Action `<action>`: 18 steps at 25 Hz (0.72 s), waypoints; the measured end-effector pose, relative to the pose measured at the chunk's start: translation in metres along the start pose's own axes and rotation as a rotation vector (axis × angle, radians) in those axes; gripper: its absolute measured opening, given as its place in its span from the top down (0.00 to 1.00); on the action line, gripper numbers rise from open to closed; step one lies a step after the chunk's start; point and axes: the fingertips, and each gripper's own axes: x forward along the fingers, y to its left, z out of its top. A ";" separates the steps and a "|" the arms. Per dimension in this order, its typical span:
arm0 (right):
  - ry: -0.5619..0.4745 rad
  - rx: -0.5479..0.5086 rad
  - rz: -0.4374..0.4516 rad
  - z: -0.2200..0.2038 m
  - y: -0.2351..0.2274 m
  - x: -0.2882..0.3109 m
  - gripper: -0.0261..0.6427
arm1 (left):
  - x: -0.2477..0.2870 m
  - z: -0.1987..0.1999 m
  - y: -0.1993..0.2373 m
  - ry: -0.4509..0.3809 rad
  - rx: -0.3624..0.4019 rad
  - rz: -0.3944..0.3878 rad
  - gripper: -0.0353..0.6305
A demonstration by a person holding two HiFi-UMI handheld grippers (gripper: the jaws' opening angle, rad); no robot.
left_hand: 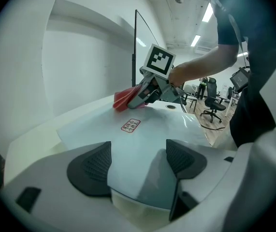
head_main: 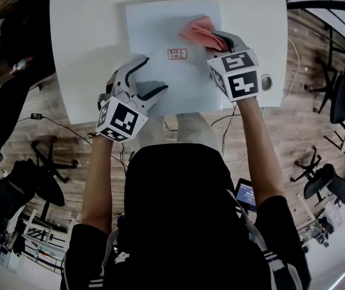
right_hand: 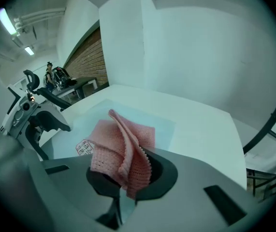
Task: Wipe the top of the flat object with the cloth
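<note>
Clamping the cloth (head_main: 199, 30) between its jaws, your right tool (head_main: 220, 41) presses it on the flat object (head_main: 154, 35) toward the upper right of the head view, near that sheet's far right corner. The flat object lies on the white counter (head_main: 81, 41), with a small red label (head_main: 177, 54) near its middle. Your left tool (head_main: 151, 76) sits at the sheet's lower left edge with its jaws apart. The near edge runs between the pads, though it is hard to say whether they press on it.

The main risk is the sheet sliding or lifting. It looks thin and light, and if the left tool is not holding it down, a dragging cloth could push it across the counter. The cloth is bunched upright in the right gripper view, so it may roll under or wipe only a narrow strip. A short grip could also let it pull free mid-stroke.
</note>
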 end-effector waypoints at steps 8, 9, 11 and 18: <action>0.001 0.023 -0.055 0.002 -0.012 0.000 0.89 | 0.000 0.000 0.000 0.002 0.000 -0.009 0.42; 0.002 0.017 -0.060 0.002 -0.011 0.001 0.89 | 0.000 0.000 0.000 0.002 0.000 -0.009 0.42; 0.000 0.005 -0.055 0.007 -0.005 0.006 0.89 | -0.001 -0.001 0.000 0.002 0.000 -0.007 0.42; -0.018 -0.026 0.027 0.032 0.041 0.026 0.89 | 0.000 -0.001 -0.001 0.001 0.000 0.001 0.42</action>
